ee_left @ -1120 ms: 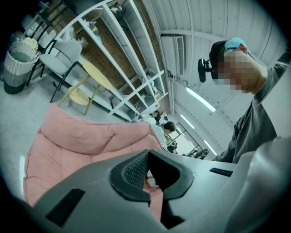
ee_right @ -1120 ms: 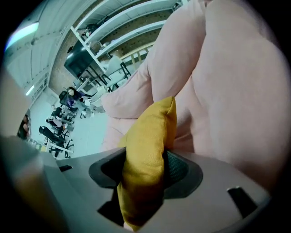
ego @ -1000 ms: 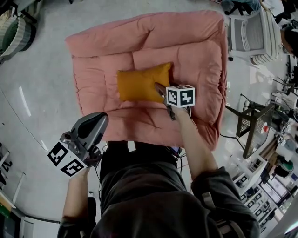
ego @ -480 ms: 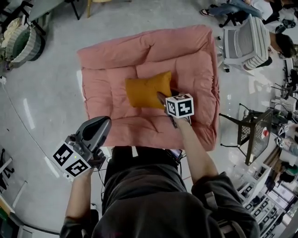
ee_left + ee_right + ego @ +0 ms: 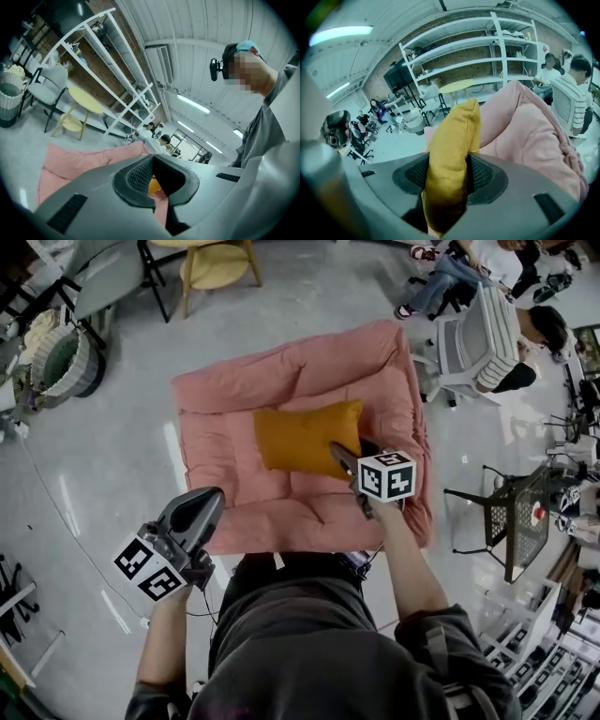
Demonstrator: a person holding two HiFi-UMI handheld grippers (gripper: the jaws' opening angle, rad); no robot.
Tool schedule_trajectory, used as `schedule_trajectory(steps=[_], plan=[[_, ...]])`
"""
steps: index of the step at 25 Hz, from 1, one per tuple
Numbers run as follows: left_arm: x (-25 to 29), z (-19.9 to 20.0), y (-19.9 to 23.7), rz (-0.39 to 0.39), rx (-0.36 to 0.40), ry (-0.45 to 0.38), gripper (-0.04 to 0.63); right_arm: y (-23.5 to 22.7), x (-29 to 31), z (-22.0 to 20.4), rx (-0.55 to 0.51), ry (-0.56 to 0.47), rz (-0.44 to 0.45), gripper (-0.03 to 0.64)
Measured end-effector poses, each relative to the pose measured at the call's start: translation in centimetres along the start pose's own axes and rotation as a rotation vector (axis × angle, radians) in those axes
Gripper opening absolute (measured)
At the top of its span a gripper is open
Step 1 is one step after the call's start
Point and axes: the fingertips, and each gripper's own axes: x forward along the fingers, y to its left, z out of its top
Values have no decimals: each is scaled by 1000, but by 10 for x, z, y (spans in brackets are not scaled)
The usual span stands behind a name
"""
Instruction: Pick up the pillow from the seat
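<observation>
Two grippers show: the right gripper (image 5: 343, 454) is clamped on the right end of the yellow pillow (image 5: 298, 437), which is over the middle of the pink seat (image 5: 234, 390). The left gripper (image 5: 208, 498) hangs off the seat's near-left corner, jaws slightly apart, empty.

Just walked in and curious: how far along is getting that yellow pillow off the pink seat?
Done: the right hand-held gripper is clamped on the edge of the yellow pillow. In hand: the lift, with the pillow over the pink seat. Left: carrying it clear. The left hand-held gripper is open and empty.
</observation>
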Motion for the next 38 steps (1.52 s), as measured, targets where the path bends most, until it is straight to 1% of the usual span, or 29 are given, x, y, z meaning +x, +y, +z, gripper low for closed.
schedule_trajectory(steps=[6, 11, 17, 21, 23, 27, 30, 38], plan=[[-10, 25, -12, -5, 58, -22, 11, 21, -54, 51, 69, -164, 76, 222], [-2, 39, -31, -7, 104, -34, 11, 23, -107, 87, 129, -305, 148, 218], [10, 60, -59, 5, 162, -52, 11, 15, -159, 108, 267, -446, 276, 209], [15, 72, -74, 21, 194, -69, 11, 9, -178, 111, 346, -489, 343, 202], [18, 74, -80, 28, 205, -77, 11, 12, -187, 112, 336, -501, 366, 199], [29, 75, -94, 37, 212, -92, 11, 15, -207, 118, 233, -493, 367, 199], [36, 74, -103, 39, 215, -100, 11, 15, -217, 121, 179, -480, 369, 199], [49, 66, -110, 50, 209, -118, 11, 5, -228, 123, 161, -483, 389, 198]])
